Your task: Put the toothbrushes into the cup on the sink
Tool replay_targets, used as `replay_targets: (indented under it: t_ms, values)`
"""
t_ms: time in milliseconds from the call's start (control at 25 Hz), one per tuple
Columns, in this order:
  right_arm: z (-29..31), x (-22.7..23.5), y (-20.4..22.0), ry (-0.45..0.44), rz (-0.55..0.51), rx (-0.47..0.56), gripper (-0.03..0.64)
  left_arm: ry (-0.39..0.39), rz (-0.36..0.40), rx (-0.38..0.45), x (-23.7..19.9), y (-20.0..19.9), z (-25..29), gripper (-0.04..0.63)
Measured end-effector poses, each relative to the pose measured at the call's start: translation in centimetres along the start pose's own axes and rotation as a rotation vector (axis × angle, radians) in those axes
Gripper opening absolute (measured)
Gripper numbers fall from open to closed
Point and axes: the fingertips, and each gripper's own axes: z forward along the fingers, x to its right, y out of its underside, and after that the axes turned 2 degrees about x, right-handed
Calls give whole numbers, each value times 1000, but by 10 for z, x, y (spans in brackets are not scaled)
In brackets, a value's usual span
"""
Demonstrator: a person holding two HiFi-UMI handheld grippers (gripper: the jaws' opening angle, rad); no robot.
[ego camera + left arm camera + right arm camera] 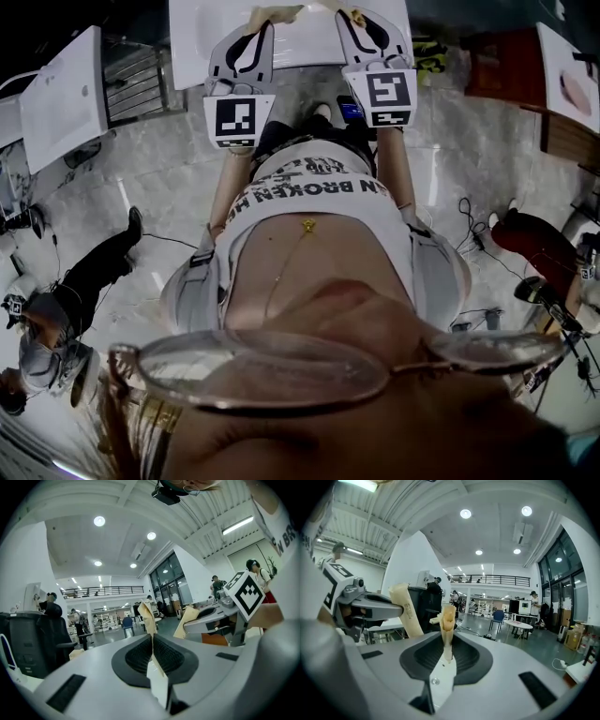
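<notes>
Both grippers are held out in front of the person's body, over the near edge of a white sink top (300,42). My left gripper (265,21) is shut on a pale wooden toothbrush (146,616) that stands up between its jaws. In the right gripper view, my right gripper (449,641) is shut on a second pale toothbrush (448,620). That view also has the left gripper (370,603) at the left with its toothbrush (407,611). The right gripper (349,17) is level with the left one in the head view. No cup is in view.
Another white sink top (66,98) stands at the left and one more (567,70) at the right. A person (56,309) sits on the marble floor at the lower left. Cables (478,234) lie on the floor at the right.
</notes>
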Motion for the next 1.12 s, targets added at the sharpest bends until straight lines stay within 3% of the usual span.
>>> replay_targets:
  t_ms: [240,720,1120]
  values:
    - [-9,35,11,33,19,4,66,37,-3,-9,23,0,29,20]
    - [-30,88,29,197,75,-28,66,177,6,16,52,-9,81,20]
    - [25,94,19,236,58,-52,66,214,-16,41,5,1,114,20]
